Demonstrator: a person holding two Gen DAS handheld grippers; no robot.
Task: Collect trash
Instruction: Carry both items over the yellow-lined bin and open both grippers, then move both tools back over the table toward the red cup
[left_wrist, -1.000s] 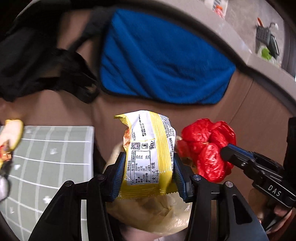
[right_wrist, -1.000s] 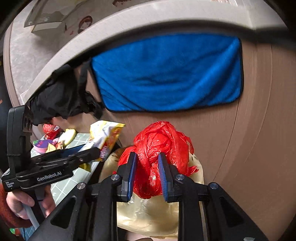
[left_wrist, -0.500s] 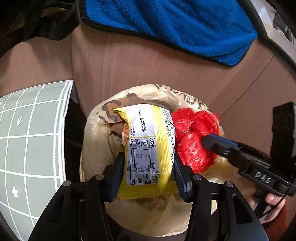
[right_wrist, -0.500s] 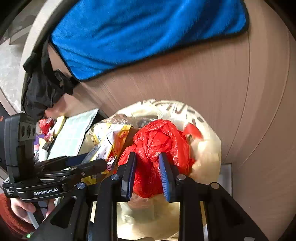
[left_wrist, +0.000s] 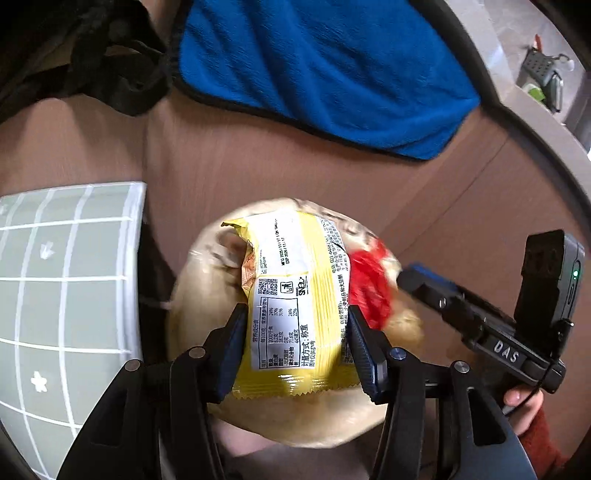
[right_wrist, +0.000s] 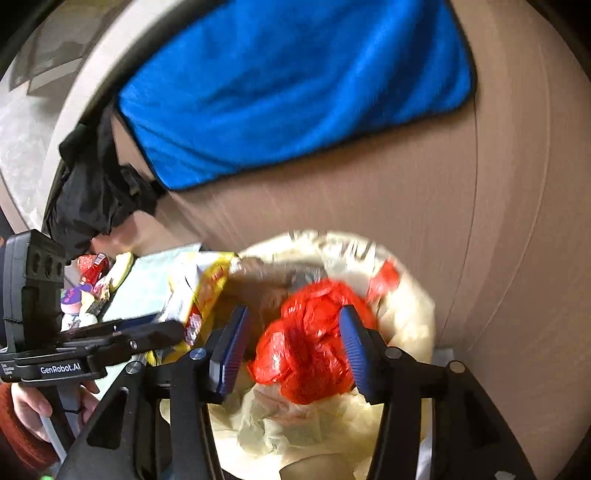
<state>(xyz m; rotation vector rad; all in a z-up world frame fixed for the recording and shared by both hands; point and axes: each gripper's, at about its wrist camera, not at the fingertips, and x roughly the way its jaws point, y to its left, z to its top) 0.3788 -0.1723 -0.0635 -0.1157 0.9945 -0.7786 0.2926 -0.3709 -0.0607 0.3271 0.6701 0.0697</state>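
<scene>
Your right gripper (right_wrist: 291, 347) was spreading off the red bag (right_wrist: 306, 354) over the bin (right_wrist: 410, 306)'s middle; your left gripper (left_wrist: 297, 339), also easing open, still touched the yellow wrapper (left_wrist: 295, 295).

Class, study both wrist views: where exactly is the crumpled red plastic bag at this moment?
In the right wrist view the red plastic bag lies between the opening jaws of the right gripper, over the lined trash bin, right of the yellow snack wrapper.

A brown wood-grain cabinet front (left_wrist: 258, 158) fills the middle of the frame. A blue towel (left_wrist: 317, 70) and black cloth (left_wrist: 92, 62) hang over it at the top; a grey-green gridded mat (left_wrist: 66, 280) lies lower left.
</scene>
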